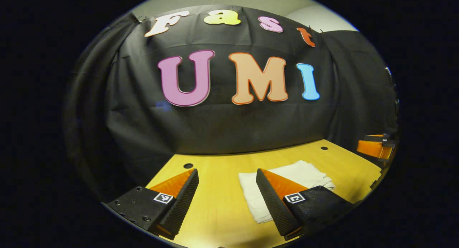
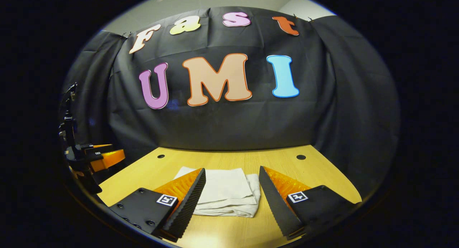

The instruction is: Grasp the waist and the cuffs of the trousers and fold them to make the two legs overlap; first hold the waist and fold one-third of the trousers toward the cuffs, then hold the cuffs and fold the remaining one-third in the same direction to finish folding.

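Left gripper view: the left claw [image 1: 227, 176] hangs wide apart above the yellow desk [image 1: 215, 205], gripping nothing. The white trousers [image 1: 294, 174], folded into a compact stack, lie on the desk at about 4 o'clock. The right claw [image 2: 232, 174] also gapes wide and holds nothing, with the trousers [image 2: 226, 192] flat between its fingers at 6 o'clock.

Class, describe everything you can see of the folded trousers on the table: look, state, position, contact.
The trousers are white, of soft, slightly creased cloth, folded into a compact, roughly rectangular stack with layered edges showing at the near side. They lie flat on the yellow wooden table, toward its middle. Nothing grips them: the right gripper and the left gripper are both open above the table, touching no cloth.
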`<action>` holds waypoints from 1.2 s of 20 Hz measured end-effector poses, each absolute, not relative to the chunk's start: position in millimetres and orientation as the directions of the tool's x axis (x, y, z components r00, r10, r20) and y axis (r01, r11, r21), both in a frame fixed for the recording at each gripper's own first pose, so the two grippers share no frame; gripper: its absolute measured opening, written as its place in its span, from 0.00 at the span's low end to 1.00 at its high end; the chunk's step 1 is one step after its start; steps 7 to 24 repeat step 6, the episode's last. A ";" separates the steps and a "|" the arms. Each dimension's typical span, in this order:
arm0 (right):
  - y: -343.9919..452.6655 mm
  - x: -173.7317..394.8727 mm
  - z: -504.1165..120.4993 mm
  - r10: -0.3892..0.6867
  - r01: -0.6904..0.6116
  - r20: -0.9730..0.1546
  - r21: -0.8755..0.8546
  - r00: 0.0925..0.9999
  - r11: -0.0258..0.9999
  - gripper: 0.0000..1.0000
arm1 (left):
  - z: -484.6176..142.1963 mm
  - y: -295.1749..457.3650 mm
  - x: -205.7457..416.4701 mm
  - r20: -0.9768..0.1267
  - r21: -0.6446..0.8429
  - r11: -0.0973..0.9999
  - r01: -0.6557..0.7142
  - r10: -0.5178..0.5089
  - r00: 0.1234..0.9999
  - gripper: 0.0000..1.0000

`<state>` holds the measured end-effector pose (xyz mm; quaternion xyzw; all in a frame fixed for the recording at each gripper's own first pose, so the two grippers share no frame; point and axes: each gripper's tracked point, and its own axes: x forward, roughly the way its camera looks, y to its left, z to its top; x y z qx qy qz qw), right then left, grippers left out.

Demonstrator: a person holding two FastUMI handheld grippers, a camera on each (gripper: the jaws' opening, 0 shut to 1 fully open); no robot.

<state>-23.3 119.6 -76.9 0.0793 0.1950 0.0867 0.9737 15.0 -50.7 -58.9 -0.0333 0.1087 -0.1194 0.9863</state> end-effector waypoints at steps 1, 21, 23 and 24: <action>122.8 -25.0 -67.7 0.185 -0.127 -0.350 0.182 0.918 0.975 0.97 | -56.3 -39.4 15.5 -0.193 -0.085 0.974 0.208 -0.221 0.956 0.96; 130.6 -26.6 -30.9 0.180 -0.151 -0.252 0.131 0.951 0.980 0.96 | -46.6 -5.1 9.0 -0.171 -0.078 0.989 0.129 -0.141 0.975 0.96; 130.6 -26.6 -30.9 0.180 -0.151 -0.252 0.131 0.951 0.980 0.96 | -46.6 -5.1 9.0 -0.171 -0.078 0.989 0.129 -0.141 0.975 0.96; 130.6 -26.6 -30.9 0.180 -0.151 -0.252 0.131 0.951 0.980 0.96 | -46.6 -5.1 9.0 -0.171 -0.078 0.989 0.129 -0.141 0.975 0.96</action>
